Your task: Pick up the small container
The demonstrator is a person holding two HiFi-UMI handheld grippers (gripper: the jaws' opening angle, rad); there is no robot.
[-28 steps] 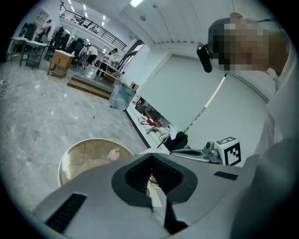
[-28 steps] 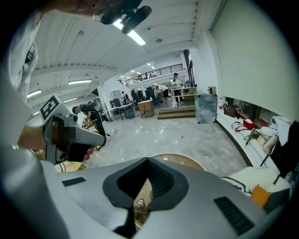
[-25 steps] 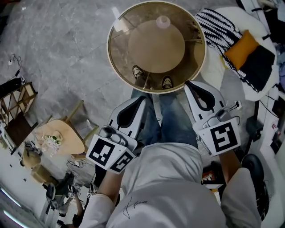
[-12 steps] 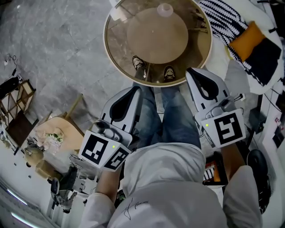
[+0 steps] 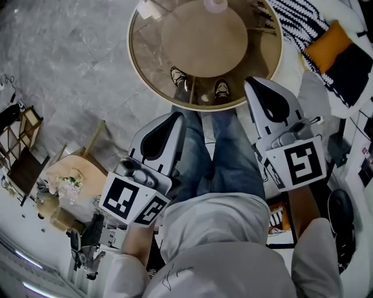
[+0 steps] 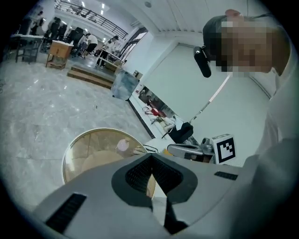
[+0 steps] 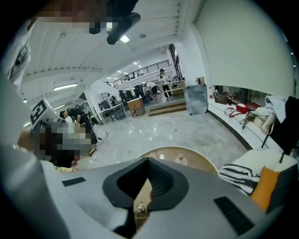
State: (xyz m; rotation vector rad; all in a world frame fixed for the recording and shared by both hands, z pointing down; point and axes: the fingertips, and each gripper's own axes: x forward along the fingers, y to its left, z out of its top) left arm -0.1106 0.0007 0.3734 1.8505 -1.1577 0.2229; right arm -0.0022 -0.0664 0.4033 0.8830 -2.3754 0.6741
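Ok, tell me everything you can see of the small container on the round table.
The small container is a pale, pinkish, translucent-looking pot, narrower toward its top. It seems to stand upright on the glass top of the round table, near the side far from the person. Nothing but the table touches it. The head view's upper edge cuts it off. Lid details and any label are too small to tell.

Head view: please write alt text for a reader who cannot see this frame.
Seen from steeply above, a person in jeans holds a left gripper and a right gripper, both shut and empty, pointed toward a round glass table. The small container stands at the table's far side, cut off by the picture's top edge; a striped cushion lies at upper right.
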